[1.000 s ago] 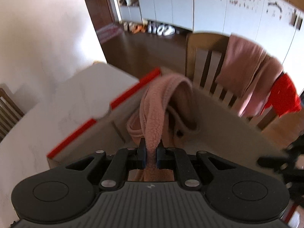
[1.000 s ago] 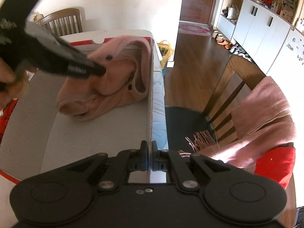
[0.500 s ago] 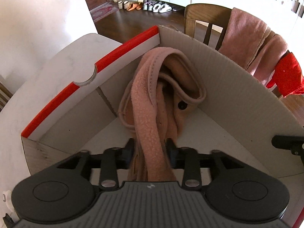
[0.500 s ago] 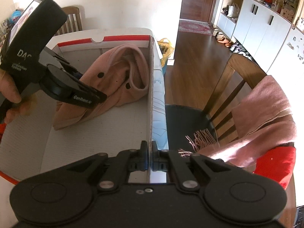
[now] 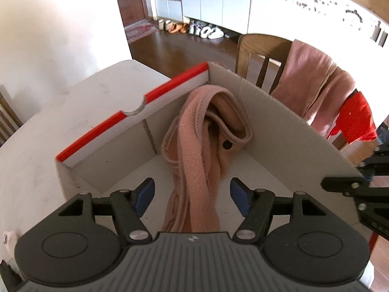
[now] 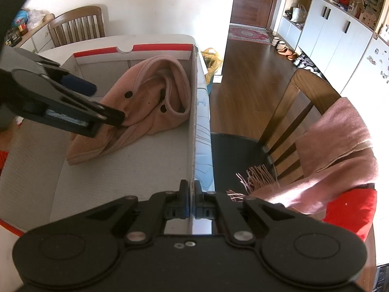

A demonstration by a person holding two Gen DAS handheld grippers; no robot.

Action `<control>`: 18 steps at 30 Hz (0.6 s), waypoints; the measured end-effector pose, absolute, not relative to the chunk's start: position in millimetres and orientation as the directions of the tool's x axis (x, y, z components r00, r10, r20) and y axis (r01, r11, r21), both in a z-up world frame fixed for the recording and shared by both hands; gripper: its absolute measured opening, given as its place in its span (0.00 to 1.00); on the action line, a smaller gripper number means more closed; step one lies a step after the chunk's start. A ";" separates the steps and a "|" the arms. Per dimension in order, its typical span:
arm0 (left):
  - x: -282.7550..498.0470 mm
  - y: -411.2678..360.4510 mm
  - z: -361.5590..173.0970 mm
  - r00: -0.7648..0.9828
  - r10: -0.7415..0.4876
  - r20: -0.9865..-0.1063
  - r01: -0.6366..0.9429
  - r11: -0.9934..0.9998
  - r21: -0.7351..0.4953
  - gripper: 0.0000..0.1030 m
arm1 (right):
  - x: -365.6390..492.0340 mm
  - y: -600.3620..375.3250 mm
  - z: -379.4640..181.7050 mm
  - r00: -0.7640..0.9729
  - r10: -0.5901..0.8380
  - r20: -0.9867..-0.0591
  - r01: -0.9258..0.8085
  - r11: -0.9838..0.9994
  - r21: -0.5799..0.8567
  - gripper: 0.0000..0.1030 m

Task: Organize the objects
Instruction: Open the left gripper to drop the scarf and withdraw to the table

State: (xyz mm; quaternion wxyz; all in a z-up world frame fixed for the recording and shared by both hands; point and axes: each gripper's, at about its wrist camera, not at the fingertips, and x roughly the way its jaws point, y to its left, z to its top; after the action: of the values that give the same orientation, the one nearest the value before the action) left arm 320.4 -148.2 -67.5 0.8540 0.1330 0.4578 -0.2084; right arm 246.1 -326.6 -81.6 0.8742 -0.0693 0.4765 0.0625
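We see the pink coat (image 5: 209, 131) heaped in the far corner of the box (image 5: 279, 126), against the red-edged end wall and the long side wall, one fold trailing toward us over the floor. The near floor of the box is bare, so there is open room on that side. Our left tongs (image 5: 193, 196) hang over that trailing fold with the jaws spread wide, the cloth lying loose between them. Half a second ago they stood narrower around it; a second ago they were clamped on it and the coat hung lifted. Our right tongs (image 6: 191, 203) are pinched on the top edge of the box's side wall, as before. The box sits on the desk (image 5: 60, 112); just past its wall stands a chair (image 6: 287, 121) draped with a pink scarf (image 6: 340, 150).
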 end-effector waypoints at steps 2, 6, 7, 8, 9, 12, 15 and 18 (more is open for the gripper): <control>315.0 -142.3 -59.3 0.507 -0.244 -0.827 0.469 0.883 0.028 0.65 | 245.9 -326.7 -80.9 0.536 0.043 -0.843 -0.179 0.982 -0.064 0.02; 301.2 -127.2 -39.9 0.536 -0.266 -0.801 0.449 0.893 0.004 0.66 | 245.7 -326.6 -80.2 0.532 0.040 -0.846 -0.183 0.981 -0.069 0.03; 297.0 -123.3 -34.8 0.545 -0.270 -0.794 0.446 0.895 0.001 0.68 | 245.6 -325.8 -80.3 0.532 0.039 -0.846 -0.184 0.980 -0.071 0.03; 292.8 -119.6 -30.4 0.555 -0.271 -0.786 0.441 0.898 0.001 0.71 | 245.5 -324.8 -80.2 0.531 0.037 -0.847 -0.184 0.980 -0.072 0.03; 288.7 -115.9 -26.4 0.565 -0.271 -0.779 0.436 0.900 0.003 0.72 | 245.6 -324.1 -80.1 0.530 0.036 -0.847 -0.185 0.980 -0.075 0.03; 278.7 -108.4 -16.5 0.585 -0.269 -0.765 0.423 0.906 0.005 0.73 | 246.1 -322.5 -80.6 0.529 0.030 -0.848 -0.185 0.979 -0.081 0.03; 268.3 -98.1 -9.2 0.605 -0.261 -0.752 0.406 0.914 0.010 0.75 | 246.9 -322.4 -80.4 0.525 0.029 -0.851 -0.178 0.981 -0.077 0.03; 256.0 -82.5 -3.7 0.628 -0.246 -0.739 0.377 0.926 0.012 0.77 | 246.8 -321.4 -79.8 0.524 0.023 -0.851 -0.176 0.981 -0.082 0.03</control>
State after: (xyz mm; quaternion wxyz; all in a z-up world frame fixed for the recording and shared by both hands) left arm 256.0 -82.5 -3.7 0.8983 0.0828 0.3951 -0.1736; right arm 246.8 -321.4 -79.8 0.8694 -0.0789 0.4843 0.0570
